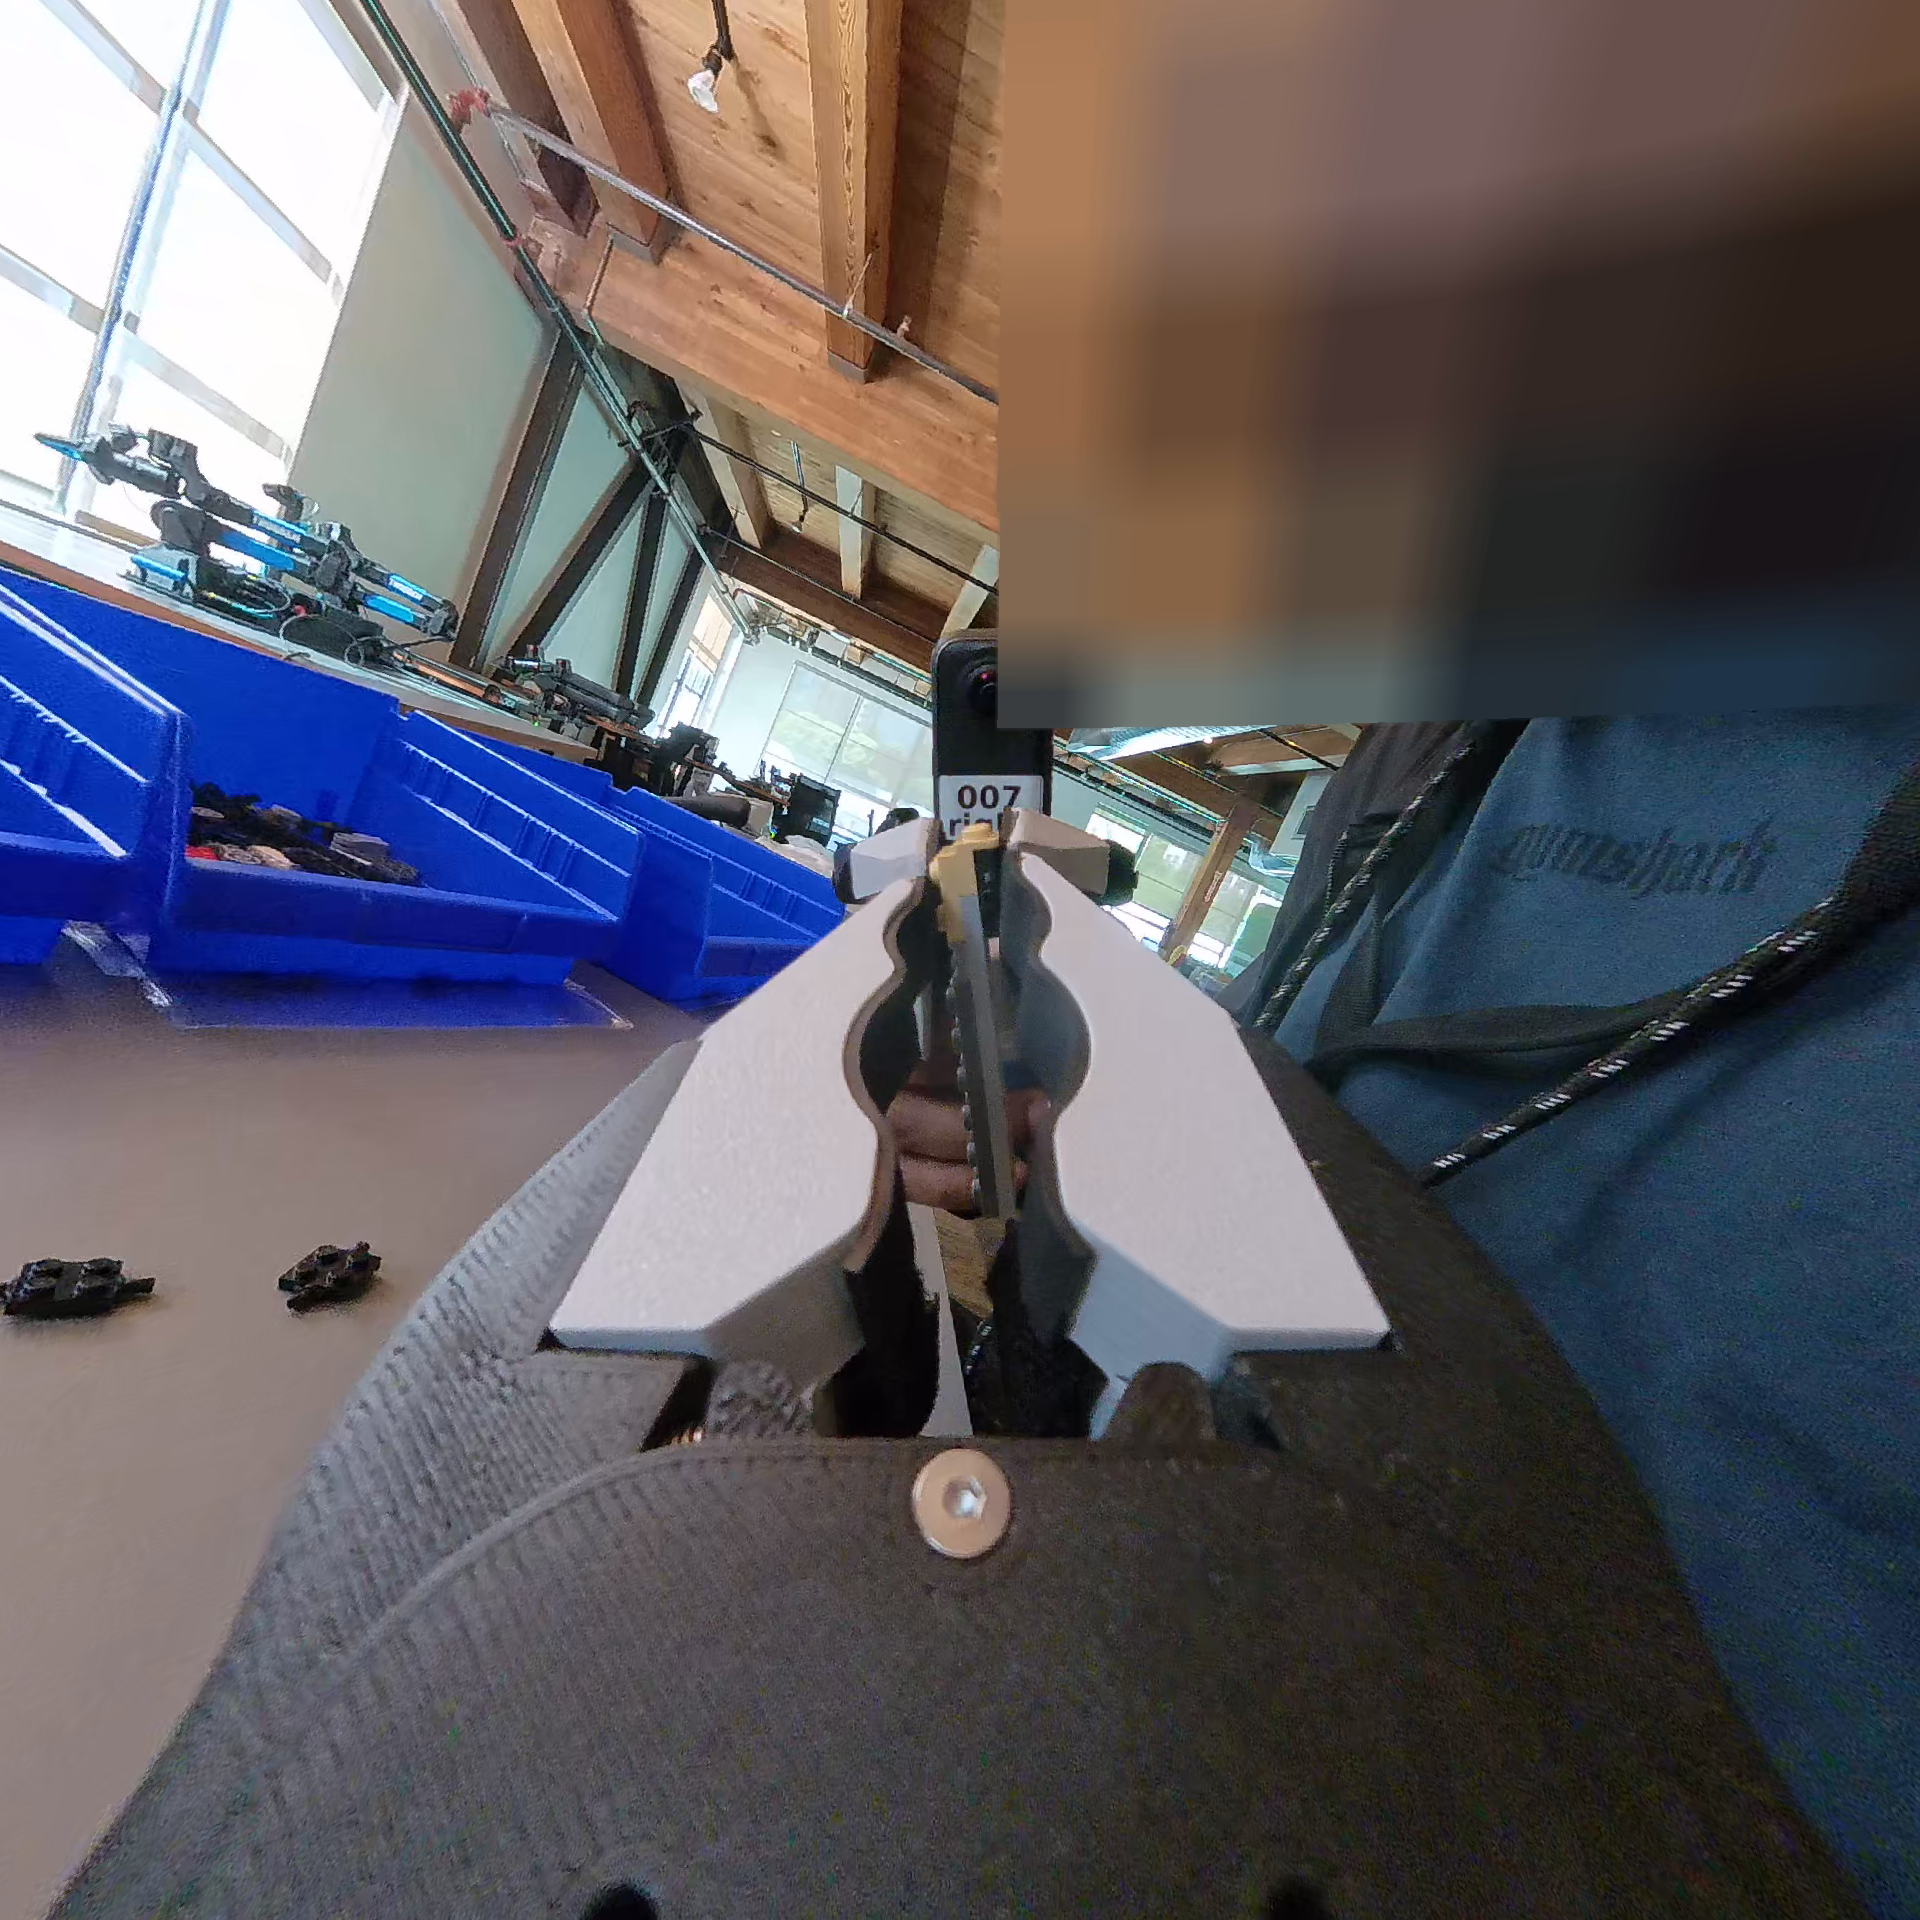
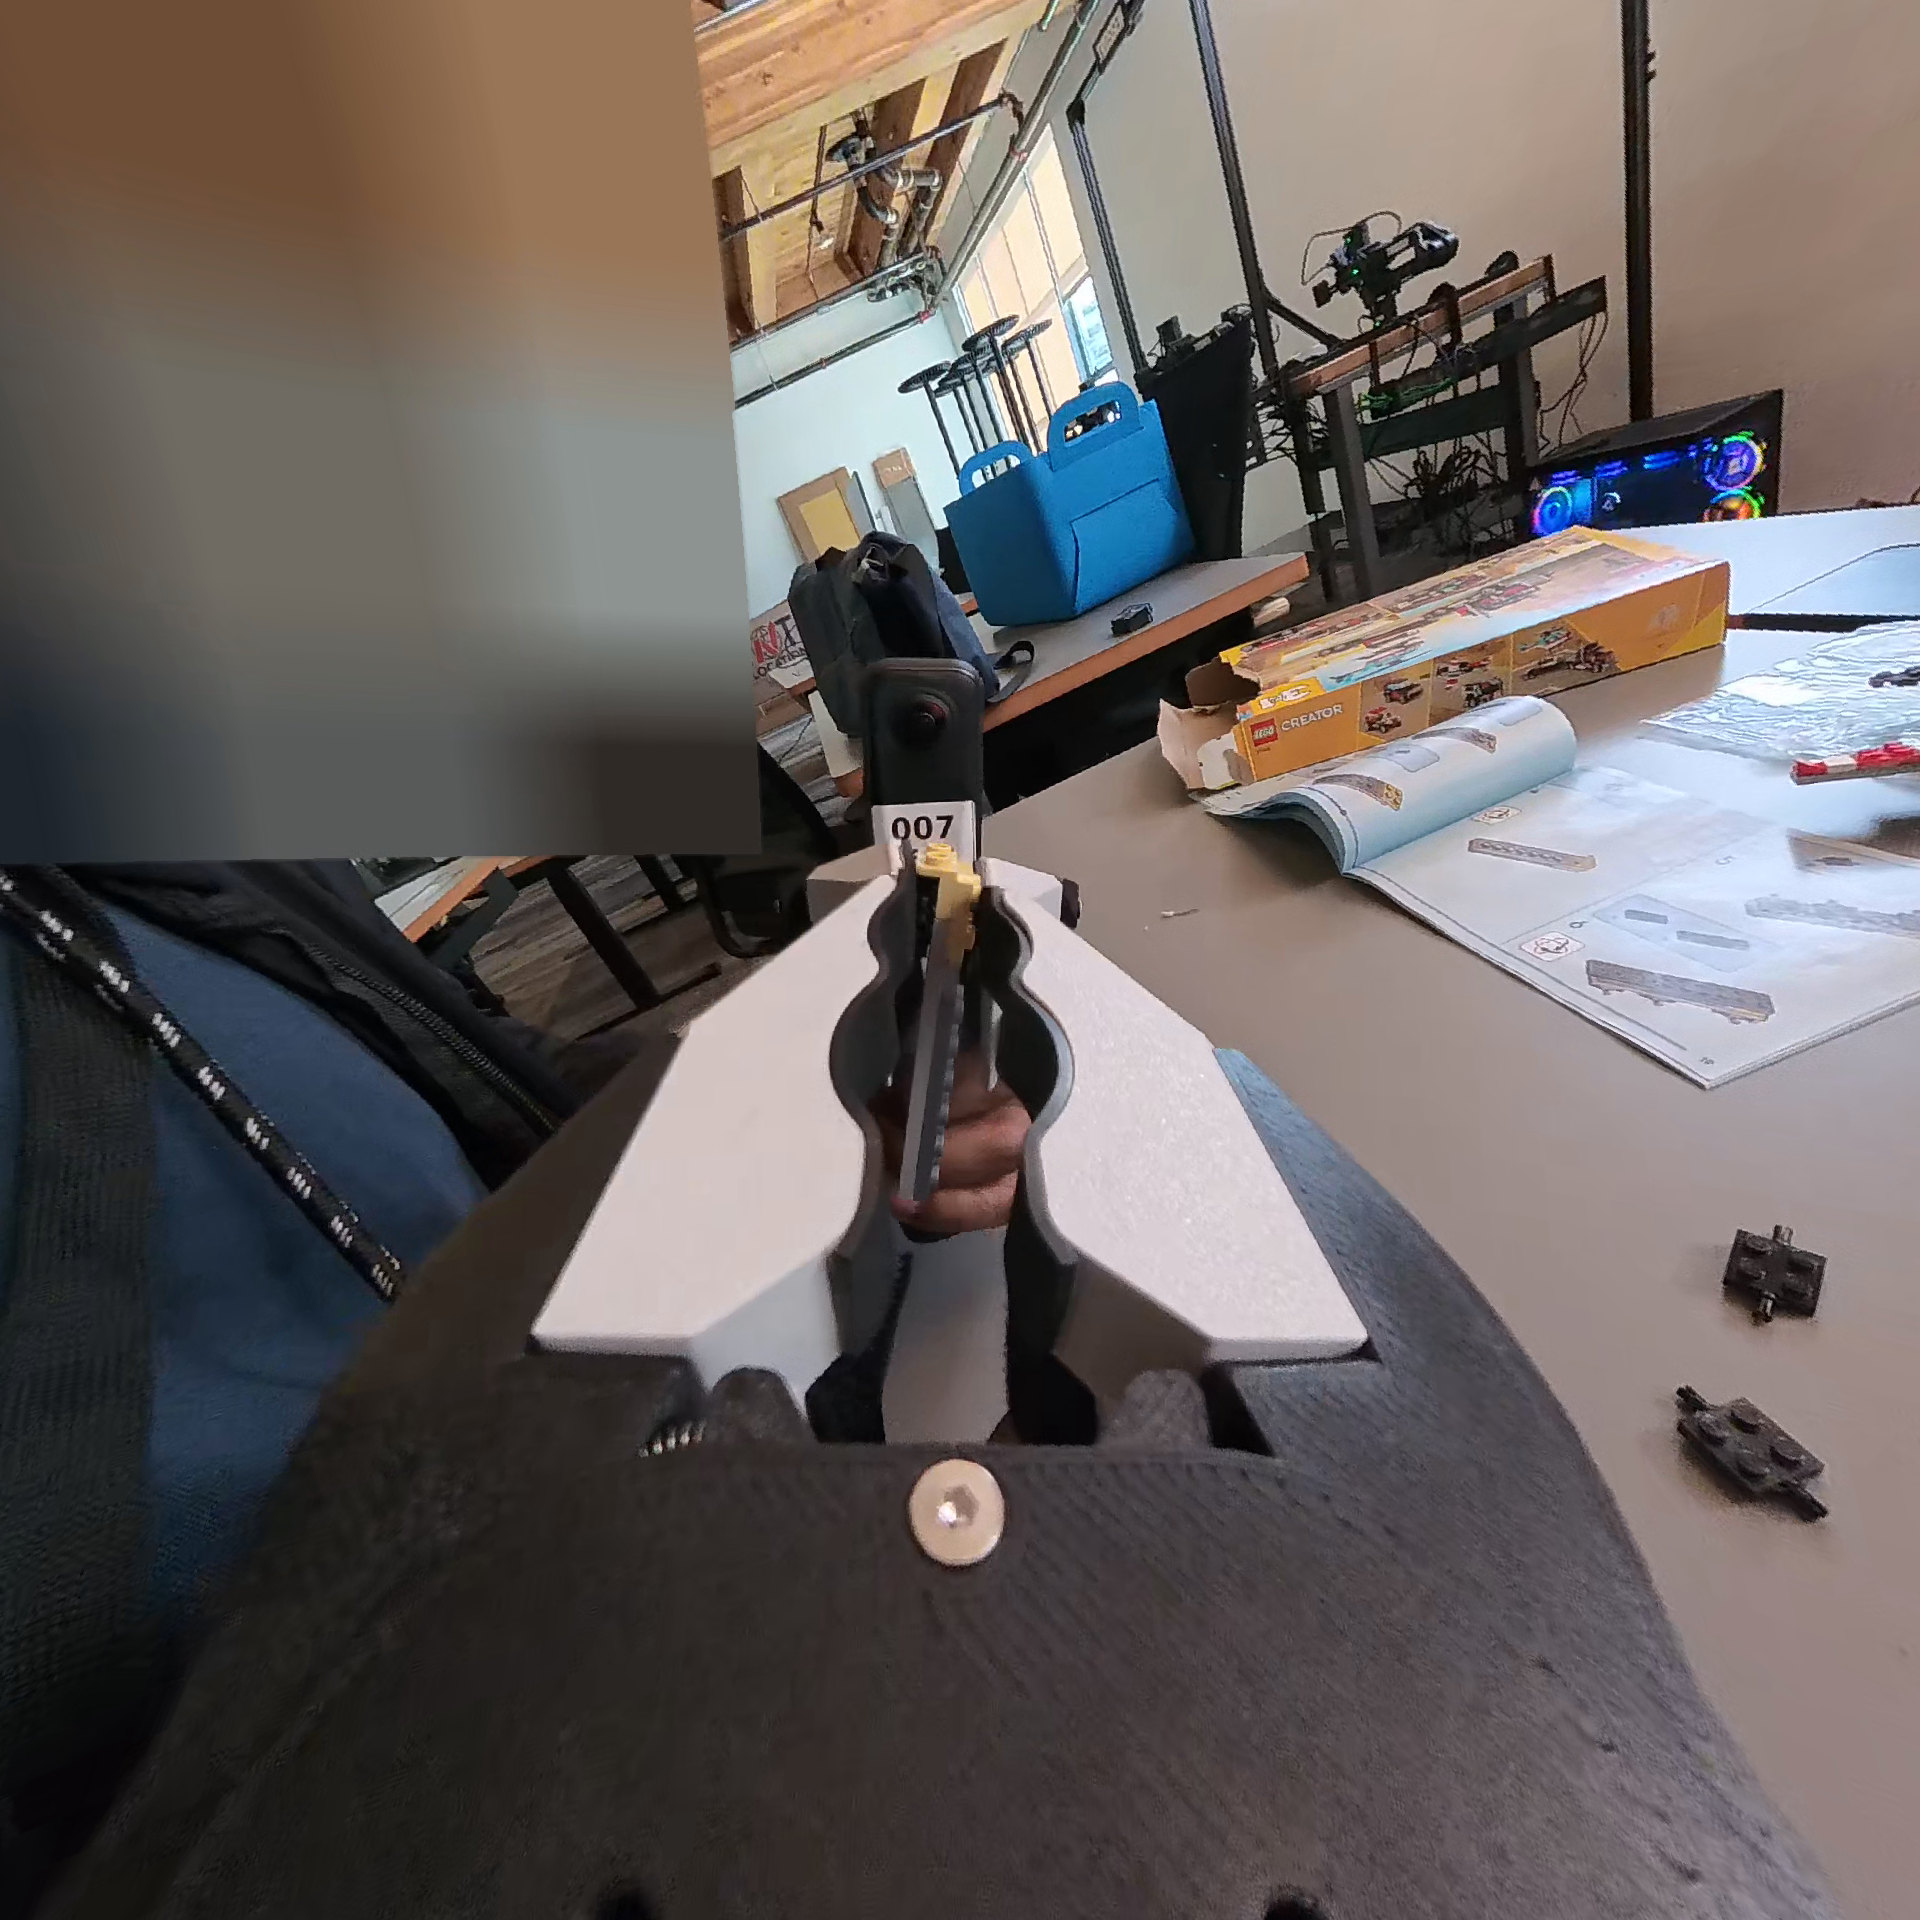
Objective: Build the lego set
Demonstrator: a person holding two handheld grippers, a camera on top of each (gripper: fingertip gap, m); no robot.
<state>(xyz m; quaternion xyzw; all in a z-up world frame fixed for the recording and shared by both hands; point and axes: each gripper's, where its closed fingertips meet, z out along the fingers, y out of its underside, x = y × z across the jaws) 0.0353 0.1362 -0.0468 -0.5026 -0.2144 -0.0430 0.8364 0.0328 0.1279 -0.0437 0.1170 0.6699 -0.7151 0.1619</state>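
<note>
My left gripper (image 1: pixel 975 885) and right gripper (image 2: pixel 940 883) face each other tip to tip above the table. Both are shut on one long grey plate, which shows on edge in the left wrist view (image 1: pixel 982 1070) and in the right wrist view (image 2: pixel 933 1081). A tan piece (image 1: pixel 958 871) sits on the plate's studs at its upper end, also in the right wrist view (image 2: pixel 954 891). The opposite gripper's camera stands just beyond in each view (image 1: pixel 966 717) (image 2: pixel 923 727). Two black axle plates lie on the table (image 1: pixel 73 1286) (image 1: pixel 327 1273), also seen in the right wrist view (image 2: pixel 1771 1273) (image 2: pixel 1751 1449).
Blue bins (image 1: pixel 416 914) stand at the table's left, one holding several dark pieces (image 1: pixel 281 831). An open instruction booklet (image 2: pixel 1558 883), the yellow set box (image 2: pixel 1475 644) and a small red and white build (image 2: pixel 1860 764) lie at the right. A person in a blue top (image 1: pixel 1662 1143) sits close behind. Left and right tips are no more than a few centimetres apart.
</note>
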